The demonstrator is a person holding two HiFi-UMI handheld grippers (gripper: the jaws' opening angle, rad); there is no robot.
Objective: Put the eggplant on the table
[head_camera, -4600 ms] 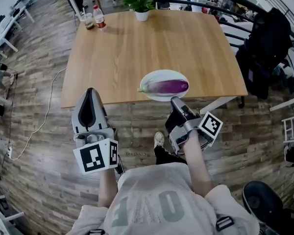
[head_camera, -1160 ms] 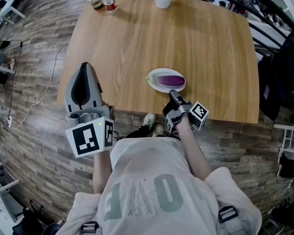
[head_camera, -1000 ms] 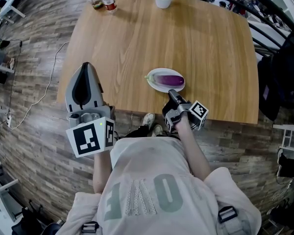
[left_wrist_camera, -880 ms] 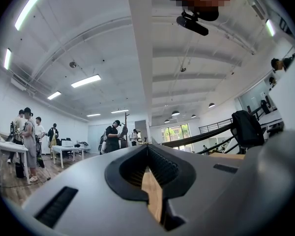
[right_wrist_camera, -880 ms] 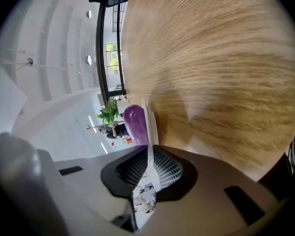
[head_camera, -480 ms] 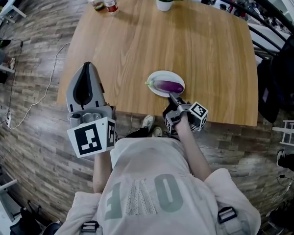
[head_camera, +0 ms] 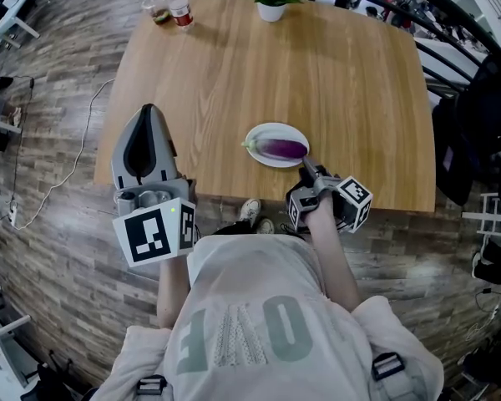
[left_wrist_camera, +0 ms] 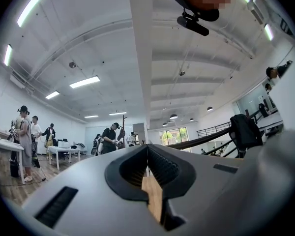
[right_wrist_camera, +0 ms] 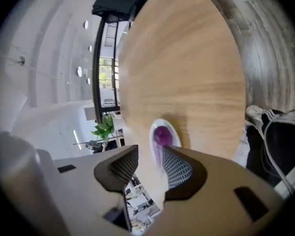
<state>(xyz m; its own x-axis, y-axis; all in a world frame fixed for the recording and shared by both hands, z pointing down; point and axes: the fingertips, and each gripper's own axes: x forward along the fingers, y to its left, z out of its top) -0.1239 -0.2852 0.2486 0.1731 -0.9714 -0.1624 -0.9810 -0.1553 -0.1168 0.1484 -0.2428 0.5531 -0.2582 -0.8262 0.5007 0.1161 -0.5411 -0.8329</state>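
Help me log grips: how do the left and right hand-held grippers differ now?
The left hand-held gripper has its jaws together; the right hand-held gripper has them apart, opening. Left looks across the room; right aims down at the eggplant on its plate. Both hold nothing.

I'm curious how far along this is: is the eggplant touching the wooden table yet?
Apart. The head view shows the eggplant lying on a white plate, which separates it from the table.

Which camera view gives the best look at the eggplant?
The head view: the whole eggplant lies unobstructed on the plate. The right gripper view shows it small and far off, partly behind one jaw of the right gripper, whose jaws are opening with nothing between them. The left gripper view misses it.
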